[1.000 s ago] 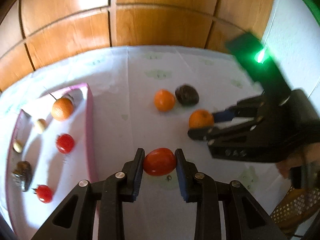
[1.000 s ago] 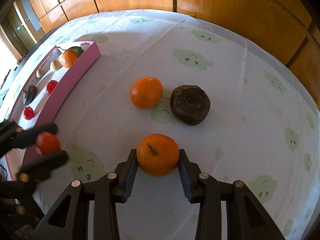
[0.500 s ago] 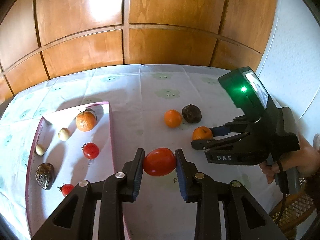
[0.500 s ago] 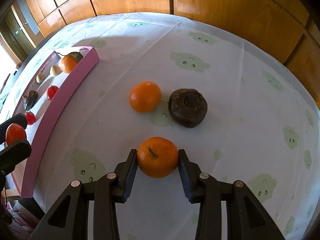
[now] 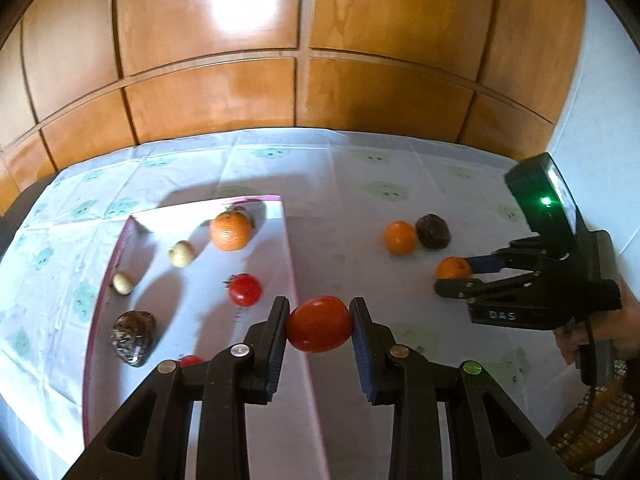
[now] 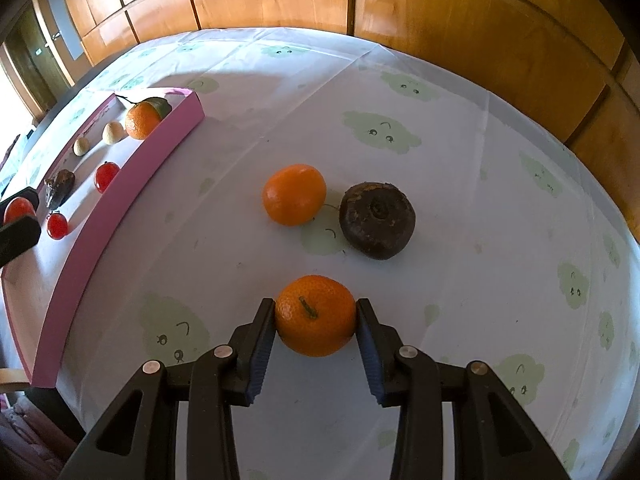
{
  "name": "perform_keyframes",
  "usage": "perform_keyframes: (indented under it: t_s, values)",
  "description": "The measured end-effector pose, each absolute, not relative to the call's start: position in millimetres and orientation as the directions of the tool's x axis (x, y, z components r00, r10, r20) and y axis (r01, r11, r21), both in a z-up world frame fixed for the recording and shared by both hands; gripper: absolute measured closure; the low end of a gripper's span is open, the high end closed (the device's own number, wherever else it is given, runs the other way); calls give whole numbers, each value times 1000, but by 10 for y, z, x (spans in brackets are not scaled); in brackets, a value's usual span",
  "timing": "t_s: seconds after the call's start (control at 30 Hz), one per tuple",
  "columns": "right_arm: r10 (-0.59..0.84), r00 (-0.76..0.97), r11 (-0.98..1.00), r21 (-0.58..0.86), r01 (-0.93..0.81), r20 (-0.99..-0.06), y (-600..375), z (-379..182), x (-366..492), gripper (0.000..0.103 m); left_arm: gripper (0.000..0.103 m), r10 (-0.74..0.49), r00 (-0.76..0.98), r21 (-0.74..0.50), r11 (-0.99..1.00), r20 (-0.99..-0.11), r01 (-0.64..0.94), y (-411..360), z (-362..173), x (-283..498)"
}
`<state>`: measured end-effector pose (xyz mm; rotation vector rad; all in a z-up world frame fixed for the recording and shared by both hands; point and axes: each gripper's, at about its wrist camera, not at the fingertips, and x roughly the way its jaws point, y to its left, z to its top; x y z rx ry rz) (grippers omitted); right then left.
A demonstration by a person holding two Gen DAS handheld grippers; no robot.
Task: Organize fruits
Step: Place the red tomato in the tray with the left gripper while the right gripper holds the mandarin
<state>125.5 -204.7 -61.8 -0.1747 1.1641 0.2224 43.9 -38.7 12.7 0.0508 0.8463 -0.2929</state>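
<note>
My left gripper (image 5: 319, 324) is shut on a red tomato (image 5: 319, 323) and holds it above the right wall of the pink tray (image 5: 294, 264). My right gripper (image 6: 316, 316) is shut on an orange mandarin (image 6: 315, 314) low over the tablecloth; it also shows in the left wrist view (image 5: 454, 270). The tray (image 6: 120, 208) holds a mandarin with a leaf (image 5: 230, 230), two small red tomatoes (image 5: 245, 289), two pale round fruits (image 5: 182, 253) and a dark mottled fruit (image 5: 133, 332).
A loose mandarin (image 6: 294, 194) and a dark brown round fruit (image 6: 376, 220) lie side by side on the white tablecloth (image 6: 460, 160) beyond my right gripper. Wooden wall panels (image 5: 296, 80) stand behind the table. The table edge falls away at the left in the right wrist view.
My left gripper has risen and moved left with the tomato, from over the cloth to over the tray's right wall. My right gripper has stayed put with the mandarin.
</note>
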Motion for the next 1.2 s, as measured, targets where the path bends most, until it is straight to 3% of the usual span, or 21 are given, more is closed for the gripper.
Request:
perform_keyframes:
  t_s: [0.57, 1.2]
  values:
    - [67, 384, 961, -44, -273, -921, -1994, -623, 1246, 63, 72, -98, 621, -118, 993, -777, 8, 869, -1, 359]
    - [61, 387, 960, -52, -276, -920, -1978, -616, 1247, 63, 71, -51, 542, -87, 995, -839, -40, 919, -426, 492]
